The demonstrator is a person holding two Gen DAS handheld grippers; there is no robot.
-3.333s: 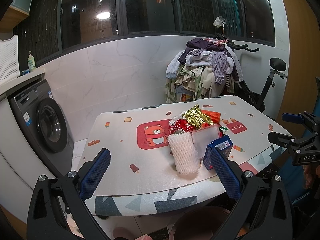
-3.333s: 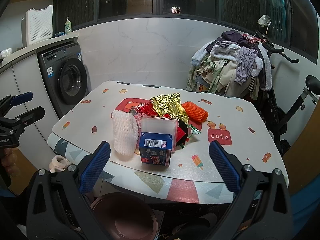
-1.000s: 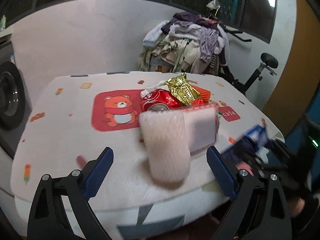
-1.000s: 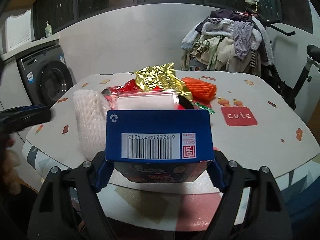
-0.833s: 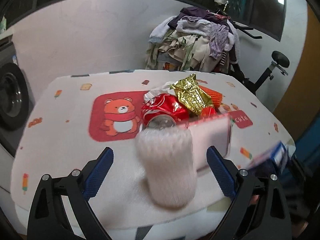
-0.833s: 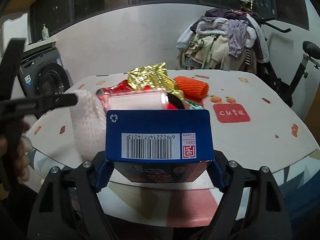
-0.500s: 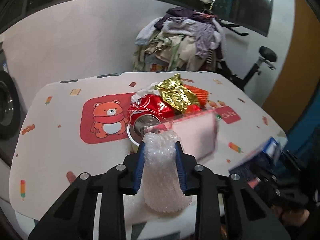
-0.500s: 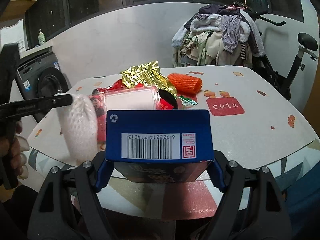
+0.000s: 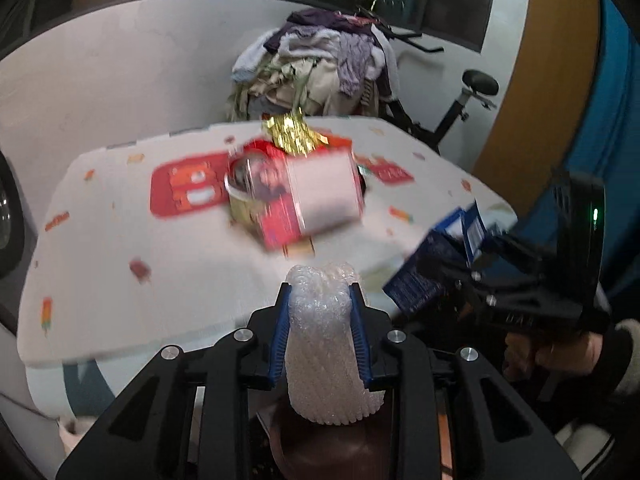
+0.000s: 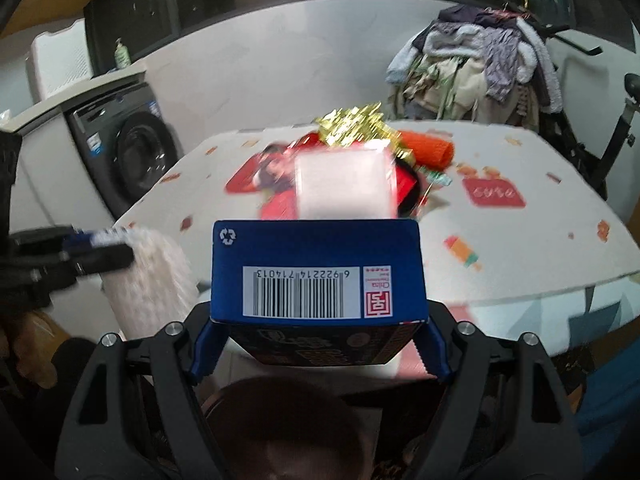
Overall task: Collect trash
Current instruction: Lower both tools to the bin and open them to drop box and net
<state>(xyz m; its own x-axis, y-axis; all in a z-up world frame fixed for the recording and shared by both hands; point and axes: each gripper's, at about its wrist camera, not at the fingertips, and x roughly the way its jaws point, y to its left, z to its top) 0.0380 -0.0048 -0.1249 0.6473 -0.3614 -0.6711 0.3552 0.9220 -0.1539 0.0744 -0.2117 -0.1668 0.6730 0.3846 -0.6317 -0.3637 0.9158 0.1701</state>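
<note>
A: From the left wrist view, we see our left gripper [image 9: 320,334] clamped on the white foam net sleeve [image 9: 326,344], its blue pads pressed into both sides. The sleeve hangs off the near edge of the table [image 9: 100,280], above a dark brown bin [image 9: 320,448].

B: And to the right in that same view, our right gripper [image 9: 456,276] carries the blue box [image 9: 432,270], tilted, just off the table's corner. The rest of the trash pile [image 9: 296,188] sits mid-table, blurred: a clear container, a red wrapper, gold foil [image 9: 294,136] on top.

A: From the right wrist view, the right gripper [image 10: 318,344] is closed on the blue box [image 10: 318,270], barcode face toward us, held off the table's near edge above the brown bin [image 10: 288,428].

B: At left there, we see the left gripper [image 10: 100,252] pinching the foam sleeve [image 10: 148,280]. An orange net [image 10: 430,148] lies beside the foil [image 10: 356,124], behind the pile.
</note>
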